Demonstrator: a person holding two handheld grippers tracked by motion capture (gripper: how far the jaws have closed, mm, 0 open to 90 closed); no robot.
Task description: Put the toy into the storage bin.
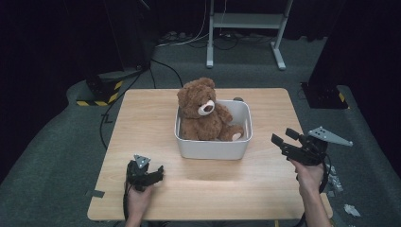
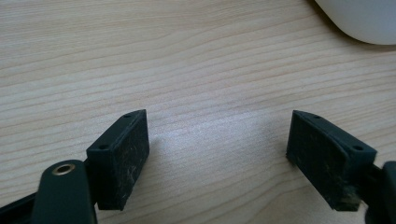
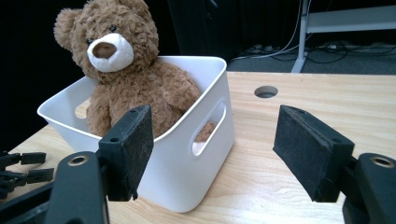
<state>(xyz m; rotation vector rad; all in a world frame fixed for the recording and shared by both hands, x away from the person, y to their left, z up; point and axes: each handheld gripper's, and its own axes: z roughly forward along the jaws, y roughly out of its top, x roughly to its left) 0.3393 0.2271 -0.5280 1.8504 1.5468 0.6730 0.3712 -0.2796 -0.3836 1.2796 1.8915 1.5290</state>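
So the teddy bear (image 1: pixel 204 112) is sitting upright inside the white bin (image 1: pixel 213 147) at the middle of the table (image 1: pixel 142 123), and nothing is gripping it yet; by the look of it, the whole grasp is remaining ahead of you. Your right hand-held gripper (image 1: pixel 283 137) is hovering off the bin's right side, near it but apart, jaws spread wide and empty. Your left hand-held gripper (image 1: pixel 160 171) is resting low over the wood, in front of the bin's left corner, jaws likewise apart, holding nothing.
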